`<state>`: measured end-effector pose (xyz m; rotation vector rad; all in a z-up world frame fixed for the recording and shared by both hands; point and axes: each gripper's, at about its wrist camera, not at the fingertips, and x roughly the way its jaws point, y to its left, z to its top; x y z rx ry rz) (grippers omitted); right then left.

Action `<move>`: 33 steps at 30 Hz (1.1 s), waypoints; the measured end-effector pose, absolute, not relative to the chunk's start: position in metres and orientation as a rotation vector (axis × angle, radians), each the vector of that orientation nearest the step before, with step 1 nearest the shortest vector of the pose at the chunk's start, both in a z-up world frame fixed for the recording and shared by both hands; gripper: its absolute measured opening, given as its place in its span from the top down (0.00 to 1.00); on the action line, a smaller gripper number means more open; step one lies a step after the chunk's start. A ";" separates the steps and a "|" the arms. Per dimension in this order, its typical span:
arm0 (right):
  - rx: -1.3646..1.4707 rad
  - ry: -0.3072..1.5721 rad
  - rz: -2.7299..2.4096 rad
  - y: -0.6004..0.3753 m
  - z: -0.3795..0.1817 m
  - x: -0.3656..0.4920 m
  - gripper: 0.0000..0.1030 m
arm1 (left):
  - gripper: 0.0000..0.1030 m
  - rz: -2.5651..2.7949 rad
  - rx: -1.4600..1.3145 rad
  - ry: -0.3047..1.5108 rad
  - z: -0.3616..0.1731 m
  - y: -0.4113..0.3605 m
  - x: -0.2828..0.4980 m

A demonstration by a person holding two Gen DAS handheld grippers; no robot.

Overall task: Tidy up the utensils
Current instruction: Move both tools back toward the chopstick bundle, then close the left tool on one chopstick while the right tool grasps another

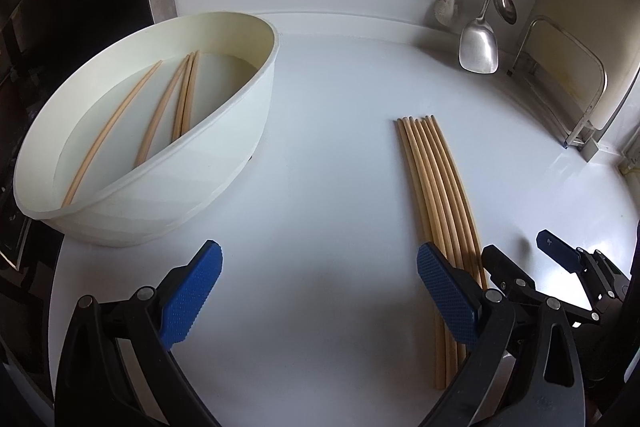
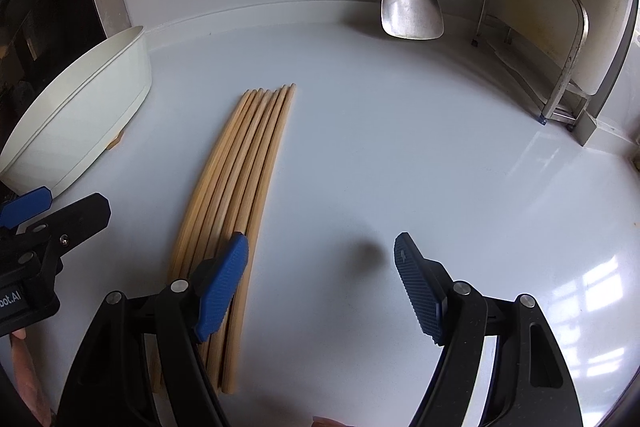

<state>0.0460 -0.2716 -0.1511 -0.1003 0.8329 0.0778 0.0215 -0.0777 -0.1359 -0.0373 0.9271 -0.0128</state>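
A white oval basin (image 1: 160, 163) on the white counter holds several wooden chopsticks (image 1: 158, 115). A neat row of several chopsticks (image 1: 438, 195) lies on the counter to its right; it also shows in the right wrist view (image 2: 236, 187). My left gripper (image 1: 320, 291) is open and empty, low over the counter between the basin and the row. My right gripper (image 2: 320, 283) is open and empty, its left finger over the row's near end. The basin's side shows at the left of the right wrist view (image 2: 80, 123).
A metal spatula (image 1: 478, 47) and a ladle (image 1: 505, 1) hang at the back wall, seen also in the right wrist view, spatula (image 2: 412, 11). A metal rack (image 2: 560, 67) stands at the right. A dark stove area (image 1: 60, 7) lies left of the counter.
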 end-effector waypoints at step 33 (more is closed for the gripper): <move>-0.133 0.847 0.071 -0.295 -0.146 0.051 0.30 | 0.07 -0.055 0.011 0.964 -0.152 -0.106 0.038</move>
